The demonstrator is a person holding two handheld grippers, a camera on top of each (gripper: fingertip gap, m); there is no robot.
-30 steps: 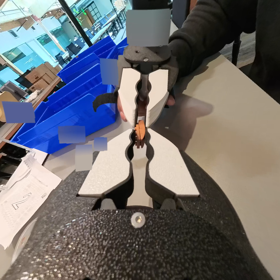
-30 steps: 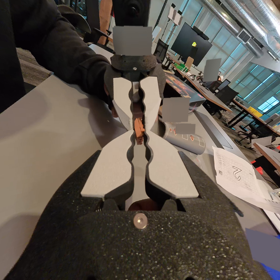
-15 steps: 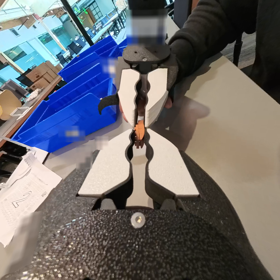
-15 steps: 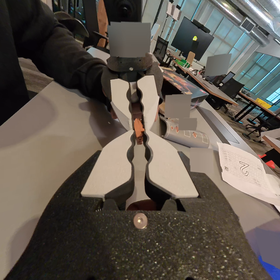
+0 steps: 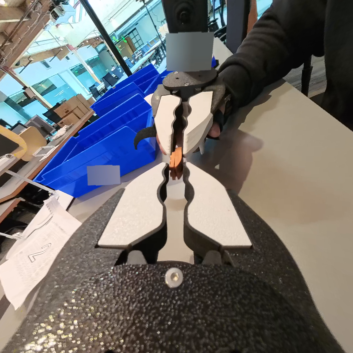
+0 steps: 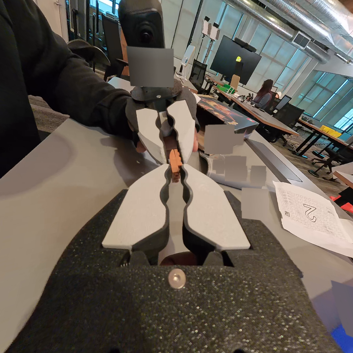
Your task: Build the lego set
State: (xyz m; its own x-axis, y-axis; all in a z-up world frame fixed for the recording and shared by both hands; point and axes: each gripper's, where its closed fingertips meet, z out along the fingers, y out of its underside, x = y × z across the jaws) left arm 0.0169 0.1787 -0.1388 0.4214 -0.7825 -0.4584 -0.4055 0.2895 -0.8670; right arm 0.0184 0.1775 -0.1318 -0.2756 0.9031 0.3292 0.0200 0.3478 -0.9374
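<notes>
In the left wrist view the right gripper (image 5: 176, 150) now sits lower, toward 6 o'clock, with its base nearer its tips, and its camera (image 5: 184, 15) has come into sight at 12. In the right wrist view the left gripper (image 6: 172, 160) has swung its base toward 11, so it leans over the orange-brown brick piece (image 6: 174, 168).
</notes>
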